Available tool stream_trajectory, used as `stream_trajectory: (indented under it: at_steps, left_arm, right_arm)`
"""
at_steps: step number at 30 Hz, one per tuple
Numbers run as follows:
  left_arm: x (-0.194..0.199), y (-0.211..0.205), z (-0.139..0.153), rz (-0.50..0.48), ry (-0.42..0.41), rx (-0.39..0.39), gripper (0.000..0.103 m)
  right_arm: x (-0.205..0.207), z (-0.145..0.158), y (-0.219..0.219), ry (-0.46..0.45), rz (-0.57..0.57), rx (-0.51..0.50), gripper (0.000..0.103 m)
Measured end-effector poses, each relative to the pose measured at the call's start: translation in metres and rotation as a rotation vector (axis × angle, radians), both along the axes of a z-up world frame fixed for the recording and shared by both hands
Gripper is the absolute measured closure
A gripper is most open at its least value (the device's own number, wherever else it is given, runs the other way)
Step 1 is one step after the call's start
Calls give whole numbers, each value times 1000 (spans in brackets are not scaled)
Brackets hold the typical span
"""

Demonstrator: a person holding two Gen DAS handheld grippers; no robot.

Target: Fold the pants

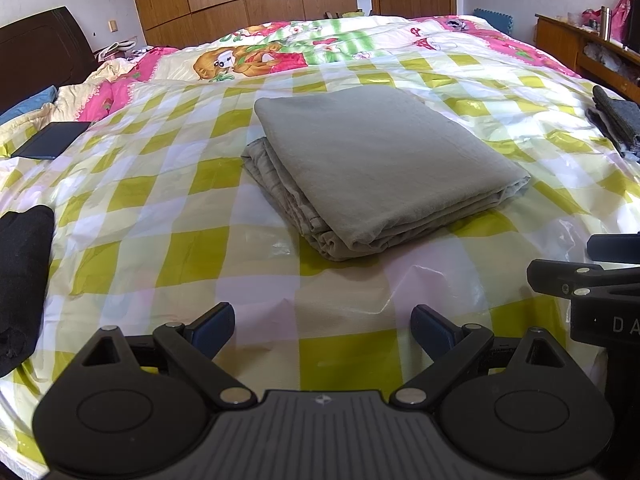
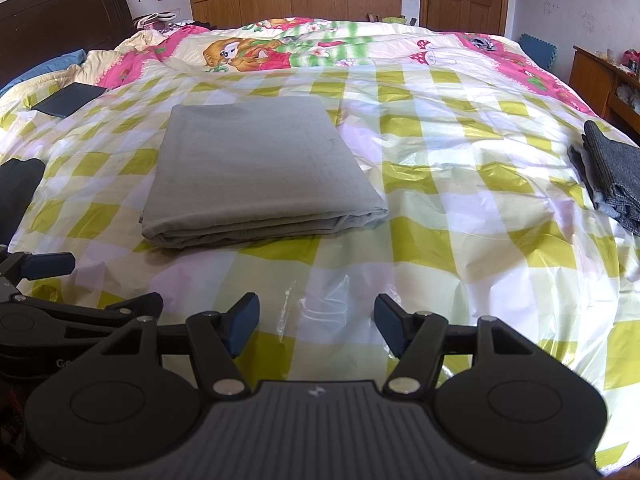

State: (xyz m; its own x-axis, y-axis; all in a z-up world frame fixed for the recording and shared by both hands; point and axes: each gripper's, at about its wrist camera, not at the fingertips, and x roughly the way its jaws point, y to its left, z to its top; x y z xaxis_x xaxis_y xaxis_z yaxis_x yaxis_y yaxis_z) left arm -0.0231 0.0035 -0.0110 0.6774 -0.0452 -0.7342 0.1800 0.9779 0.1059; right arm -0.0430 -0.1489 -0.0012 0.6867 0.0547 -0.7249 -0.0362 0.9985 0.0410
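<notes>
1. The grey pants (image 1: 376,168) lie folded into a flat rectangle on the checked plastic sheet (image 1: 168,216) that covers the bed (image 2: 460,40).
2. The left tool (image 1: 323,326) hangs above the sheet just in front of the pants, its jaws spread wide with nothing between them.
3. The right tool (image 2: 317,326) sits beside it, jaws likewise apart and empty, clear of the pants.
4. A dark folded garment (image 2: 612,172) rests at the right edge, a black cloth (image 1: 22,280) at the left, and a dark notebook (image 1: 52,140) farther back.
</notes>
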Motion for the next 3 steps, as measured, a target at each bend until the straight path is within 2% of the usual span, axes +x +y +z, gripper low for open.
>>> stream_trajectory:
  at_steps: [3]
  left_arm:
    - [-1,0,3,2,-10,-3,0]
  right_arm:
    - [0,0,0,0,0,0,38]
